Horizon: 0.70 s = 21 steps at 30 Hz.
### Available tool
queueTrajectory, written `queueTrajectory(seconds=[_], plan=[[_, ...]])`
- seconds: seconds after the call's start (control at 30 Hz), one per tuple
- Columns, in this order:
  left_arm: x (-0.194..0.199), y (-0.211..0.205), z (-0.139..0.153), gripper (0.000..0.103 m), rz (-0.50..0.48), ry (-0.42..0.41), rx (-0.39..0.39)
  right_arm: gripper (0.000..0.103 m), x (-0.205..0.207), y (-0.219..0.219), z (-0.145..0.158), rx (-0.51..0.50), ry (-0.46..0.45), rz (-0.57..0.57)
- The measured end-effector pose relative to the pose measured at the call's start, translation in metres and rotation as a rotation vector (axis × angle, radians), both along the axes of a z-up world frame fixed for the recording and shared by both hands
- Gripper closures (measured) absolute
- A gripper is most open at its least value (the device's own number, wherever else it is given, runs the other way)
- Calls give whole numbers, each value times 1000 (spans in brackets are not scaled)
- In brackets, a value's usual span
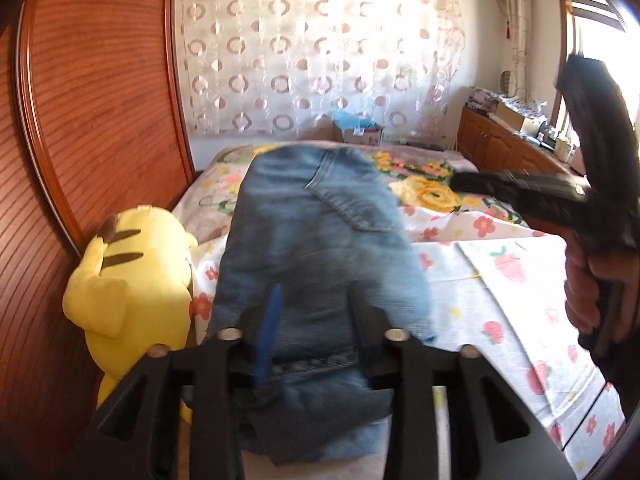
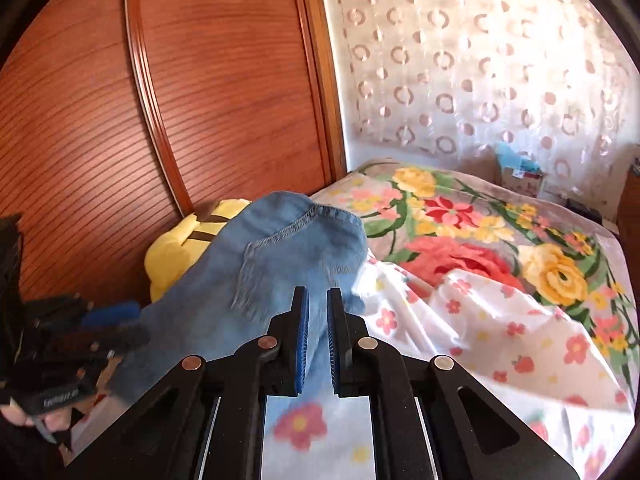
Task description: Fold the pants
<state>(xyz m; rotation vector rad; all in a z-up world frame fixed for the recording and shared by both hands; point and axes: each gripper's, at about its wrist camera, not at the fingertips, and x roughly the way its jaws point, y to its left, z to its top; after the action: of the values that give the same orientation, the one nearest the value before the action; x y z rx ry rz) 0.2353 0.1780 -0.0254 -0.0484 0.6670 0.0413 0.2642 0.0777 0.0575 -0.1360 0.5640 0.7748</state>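
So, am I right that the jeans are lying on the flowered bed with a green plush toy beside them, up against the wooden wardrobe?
Nearly: the plush toy is yellow with dark stripes, not green. The left wrist view shows it plainly beside the jeans, against the wooden wardrobe. The rest holds: the jeans lie on the flowered bed.

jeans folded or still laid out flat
Partly folded. The jeans lie doubled on the bed sheet, a rounded fold at the far end and the hem over another denim layer at the near end.
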Motion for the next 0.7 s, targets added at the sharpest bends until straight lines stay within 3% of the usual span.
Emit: queueTrajectory(seconds=[0.2,0.7], plan=[[-25,-30,23,25,-47,-67,4,95,-82,-61,14,11,-32,-55],[-87,-103,66,17,-102,-183,29,90,-238,-158,41,67,-135,-199]])
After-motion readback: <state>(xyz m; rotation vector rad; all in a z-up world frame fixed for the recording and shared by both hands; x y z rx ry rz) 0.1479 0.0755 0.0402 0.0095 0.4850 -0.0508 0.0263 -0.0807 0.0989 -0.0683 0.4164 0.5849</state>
